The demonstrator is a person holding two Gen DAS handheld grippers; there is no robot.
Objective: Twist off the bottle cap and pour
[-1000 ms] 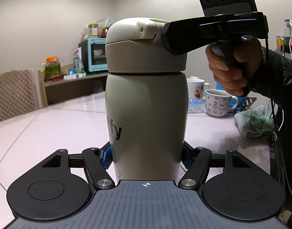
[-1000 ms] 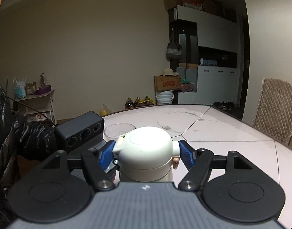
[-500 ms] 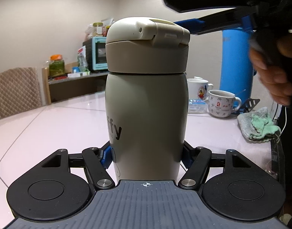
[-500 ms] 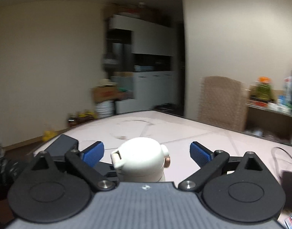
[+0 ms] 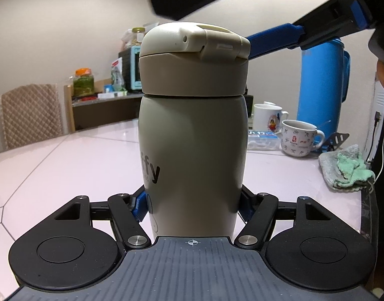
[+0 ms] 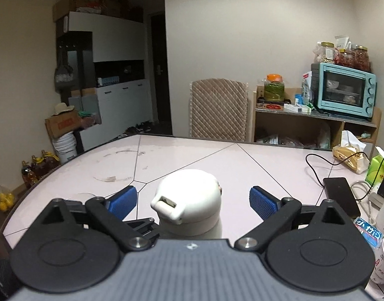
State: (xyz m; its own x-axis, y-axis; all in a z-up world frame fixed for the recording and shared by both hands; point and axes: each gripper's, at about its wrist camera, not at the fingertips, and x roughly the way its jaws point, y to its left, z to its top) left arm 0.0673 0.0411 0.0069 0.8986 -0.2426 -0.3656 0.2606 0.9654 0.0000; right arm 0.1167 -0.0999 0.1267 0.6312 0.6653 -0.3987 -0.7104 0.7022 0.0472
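Note:
A beige thermos bottle [image 5: 194,160] stands upright on the pink table [image 5: 66,160], its flip-top cap [image 5: 194,57] screwed on. My left gripper [image 5: 192,205] is shut on the bottle's lower body, blue pads on both sides. My right gripper [image 6: 192,199] is open above the bottle; its blue fingertips [image 6: 263,202] stand apart on either side of the cap [image 6: 189,200] without touching it. In the left wrist view the right gripper's fingers [image 5: 274,37] reach in from the upper right, just behind the cap.
Two mugs [image 5: 299,138] [image 5: 268,120], a tall blue jug [image 5: 322,87] and a green cloth [image 5: 347,170] sit at the table's right. A phone [image 6: 340,198], cables and packets lie at the far right. A chair [image 6: 219,110] and a shelf with a teal oven [image 6: 345,92] stand behind.
My right gripper let go of the cap, opened and swung round above the bottle. The cap has turned with it. My left gripper keeps its hold.

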